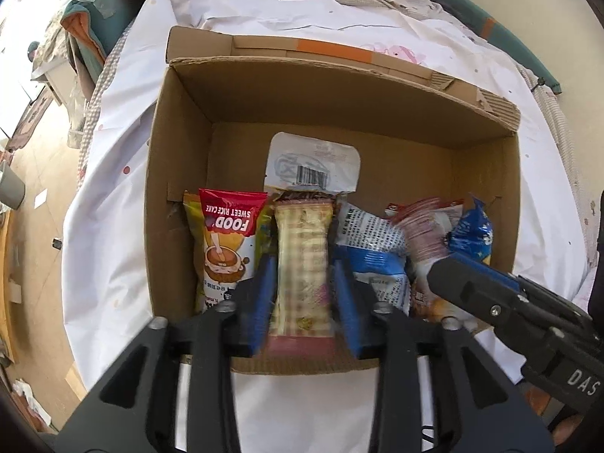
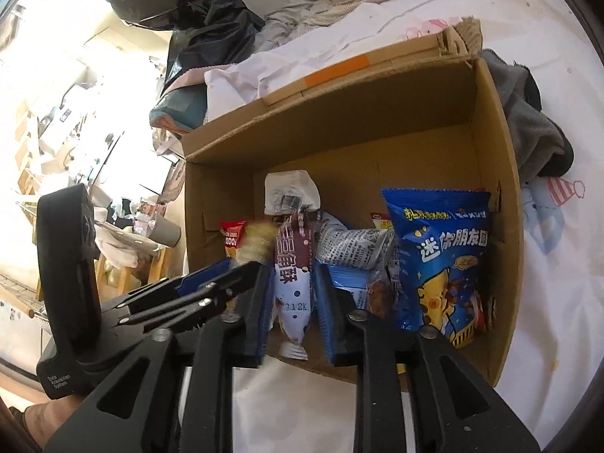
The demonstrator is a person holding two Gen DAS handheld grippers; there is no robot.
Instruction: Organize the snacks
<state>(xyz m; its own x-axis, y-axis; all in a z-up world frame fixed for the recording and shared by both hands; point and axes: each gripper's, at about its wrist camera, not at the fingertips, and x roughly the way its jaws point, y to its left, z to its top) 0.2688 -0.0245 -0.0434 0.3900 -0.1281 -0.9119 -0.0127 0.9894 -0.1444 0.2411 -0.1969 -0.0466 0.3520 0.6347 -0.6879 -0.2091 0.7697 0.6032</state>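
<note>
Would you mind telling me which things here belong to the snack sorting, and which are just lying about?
Part of the job:
- cardboard box
- left gripper, shut on the cream wafer pack
- right gripper, shut on the maroon-and-white bar
- red rice cake pack
- blue cartoon snack bag

Just lying about:
- white bedsheet
- grey garment
- black plastic bag

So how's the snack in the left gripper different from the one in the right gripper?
The left gripper holds a pale yellow checked packet, blurred, with no legible print; the right gripper holds a white and maroon packet with large Chinese characters. The yellow packet looks wider and fills the gap between its jaws; the white and maroon one is slimmer. Both stand on end at the near edge of the cardboard box.
</note>
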